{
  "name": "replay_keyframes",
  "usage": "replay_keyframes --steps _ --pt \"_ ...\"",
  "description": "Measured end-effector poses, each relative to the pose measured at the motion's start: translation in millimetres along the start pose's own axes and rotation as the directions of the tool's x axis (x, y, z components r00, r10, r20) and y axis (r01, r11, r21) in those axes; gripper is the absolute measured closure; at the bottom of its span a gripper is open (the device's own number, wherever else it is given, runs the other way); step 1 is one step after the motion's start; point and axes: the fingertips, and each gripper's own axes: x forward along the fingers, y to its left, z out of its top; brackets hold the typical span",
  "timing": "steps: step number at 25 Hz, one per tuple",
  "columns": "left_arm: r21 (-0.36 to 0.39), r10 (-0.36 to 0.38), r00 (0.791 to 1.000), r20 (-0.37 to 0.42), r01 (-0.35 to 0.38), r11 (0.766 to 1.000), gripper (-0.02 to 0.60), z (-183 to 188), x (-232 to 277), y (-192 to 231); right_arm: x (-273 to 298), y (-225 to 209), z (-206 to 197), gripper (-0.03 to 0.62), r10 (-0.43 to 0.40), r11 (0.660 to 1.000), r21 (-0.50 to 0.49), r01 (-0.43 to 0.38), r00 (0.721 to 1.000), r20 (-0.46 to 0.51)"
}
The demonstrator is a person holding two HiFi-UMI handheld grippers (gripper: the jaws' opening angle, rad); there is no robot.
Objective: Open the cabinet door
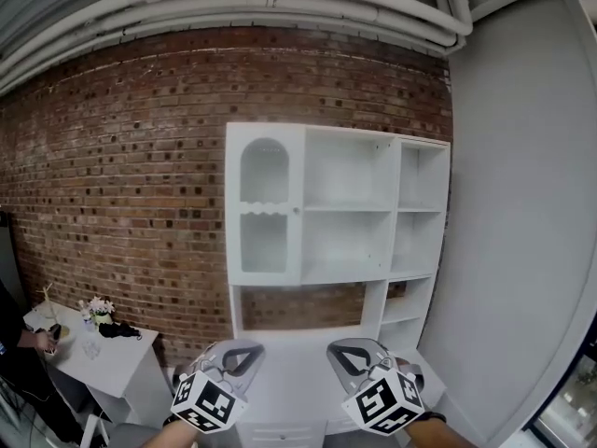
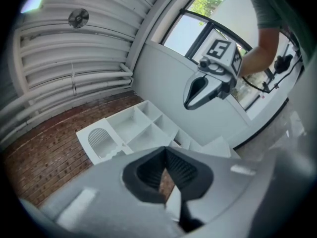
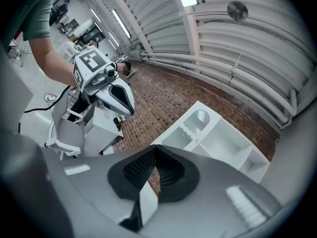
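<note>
Two grippers are in play, one in each of my hands. The left gripper (image 1: 235, 355) and the right gripper (image 1: 357, 355) sit side by side low in the head view. Both point roughly level toward the one white cabinet (image 1: 393, 215) against the brick wall (image 1: 121, 175). Each is clenched, jaws together on nothing. The cabinet has one door (image 1: 265, 203), arched-paned, at its upper left. It is closed and well apart from both grippers. One small white table (image 1: 104, 355) with one flower pot (image 1: 99, 312) stands off to the left.
</note>
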Motion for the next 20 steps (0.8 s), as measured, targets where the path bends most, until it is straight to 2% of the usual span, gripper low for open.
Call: replay_keyframes --steps 10,20 --pt "-0.025 0.058 0.995 -0.086 -0.060 0.998 0.581 -7 92 1 34 -63 -72 0.589 0.060 0.998 0.029 -0.062 0.996 0.064" --pt "-0.042 0.076 0.988 -0.131 -0.082 0.996 0.581 -30 147 2 72 -87 -117 0.588 0.094 0.994 0.055 -0.099 0.991 0.094"
